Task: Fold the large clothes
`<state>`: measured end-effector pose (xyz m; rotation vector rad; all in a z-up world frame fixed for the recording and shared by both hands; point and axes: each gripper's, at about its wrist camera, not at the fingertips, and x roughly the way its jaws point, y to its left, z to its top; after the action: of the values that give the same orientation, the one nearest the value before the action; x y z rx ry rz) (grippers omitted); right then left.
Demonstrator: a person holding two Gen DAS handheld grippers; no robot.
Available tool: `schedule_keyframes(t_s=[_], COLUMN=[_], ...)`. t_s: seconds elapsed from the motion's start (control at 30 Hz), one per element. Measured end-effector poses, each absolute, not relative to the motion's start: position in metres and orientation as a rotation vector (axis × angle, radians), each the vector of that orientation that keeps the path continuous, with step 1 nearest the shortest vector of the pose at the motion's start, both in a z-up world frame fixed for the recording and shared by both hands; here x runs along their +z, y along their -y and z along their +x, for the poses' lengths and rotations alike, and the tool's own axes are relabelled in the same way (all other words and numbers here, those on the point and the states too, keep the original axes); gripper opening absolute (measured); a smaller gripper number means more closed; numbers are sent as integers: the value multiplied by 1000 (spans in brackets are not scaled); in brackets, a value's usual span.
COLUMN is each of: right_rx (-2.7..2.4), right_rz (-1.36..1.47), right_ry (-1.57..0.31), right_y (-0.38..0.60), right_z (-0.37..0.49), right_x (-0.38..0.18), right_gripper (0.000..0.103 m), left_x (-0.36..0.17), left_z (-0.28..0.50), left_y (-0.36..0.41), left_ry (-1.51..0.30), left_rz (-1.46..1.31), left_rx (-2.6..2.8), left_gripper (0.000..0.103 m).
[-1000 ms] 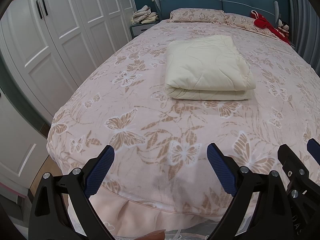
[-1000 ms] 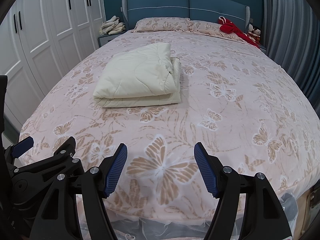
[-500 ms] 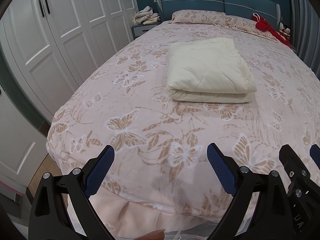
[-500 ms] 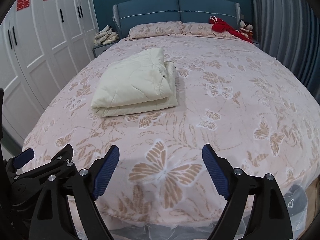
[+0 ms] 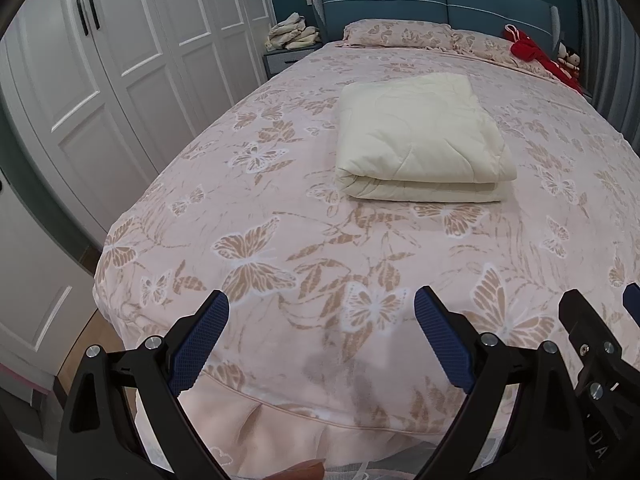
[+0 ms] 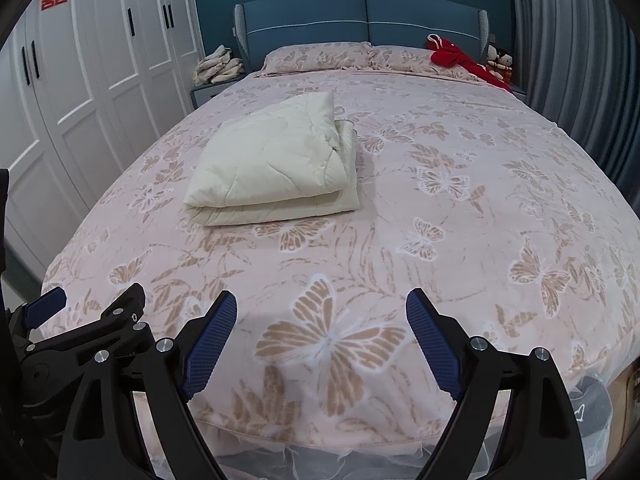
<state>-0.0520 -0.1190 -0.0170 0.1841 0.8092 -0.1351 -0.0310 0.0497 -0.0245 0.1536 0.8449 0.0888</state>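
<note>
A cream quilted blanket (image 5: 420, 144) lies folded into a thick rectangle on the middle of the bed (image 5: 280, 240); it also shows in the right wrist view (image 6: 276, 172). My left gripper (image 5: 320, 340) is open and empty above the foot of the bed, well short of the blanket. My right gripper (image 6: 322, 344) is open and empty, also over the foot edge. The right gripper shows at the right edge of the left wrist view (image 5: 592, 344), and the left gripper shows at the left edge of the right wrist view (image 6: 80, 336).
The bed has a pink butterfly cover, pillows (image 6: 320, 56) and a blue headboard (image 6: 360, 20). Red cloth (image 6: 456, 58) lies at the far right. White wardrobes (image 5: 120, 60) line the left side. A nightstand with folded clothes (image 6: 218, 66) stands by the headboard. Grey curtains (image 6: 580, 60) hang on the right.
Both grippers have drawn back and tilted up slightly, so the bed and blanket sit lower in view. The right gripper's jaws have opened a little wider. The blanket has not moved.
</note>
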Motion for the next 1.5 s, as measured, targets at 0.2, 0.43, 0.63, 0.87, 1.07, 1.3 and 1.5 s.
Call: schedule_keyframes(t_s=[0.2,0.43,0.63,0.87,1.07,1.3,1.5], right_rx=[-136,-138,-138,-139,-139,-138,-138], right_rz=[186,186,185,185,185,187,184], right_ry=[-812,-810,-811,-809,-809,-810,-809], right_y=[115,115,115,115,115,115,116], right_z=[-51,-51,-51,-50,-50,-50,-50], right_x=[-18,-18,-18,-19,-18,-19,-19], right_gripper=[85,85,85,85,85,85,85], left_x=[-25,-24,-24,-22,-22,-21,-22], left_z=[-31,-32,-32,-31,-31,-30,-31], left_y=[-51,-50,-50,-49,-50,-51,-50], left_ry=[-834,-824,-820,-811,-811,-804,-804], left_rz=[160,158,160,162,160,161,163], left_rx=[97,102,105,109,109,107,109], left_gripper=[92,92,92,92,92,92,92])
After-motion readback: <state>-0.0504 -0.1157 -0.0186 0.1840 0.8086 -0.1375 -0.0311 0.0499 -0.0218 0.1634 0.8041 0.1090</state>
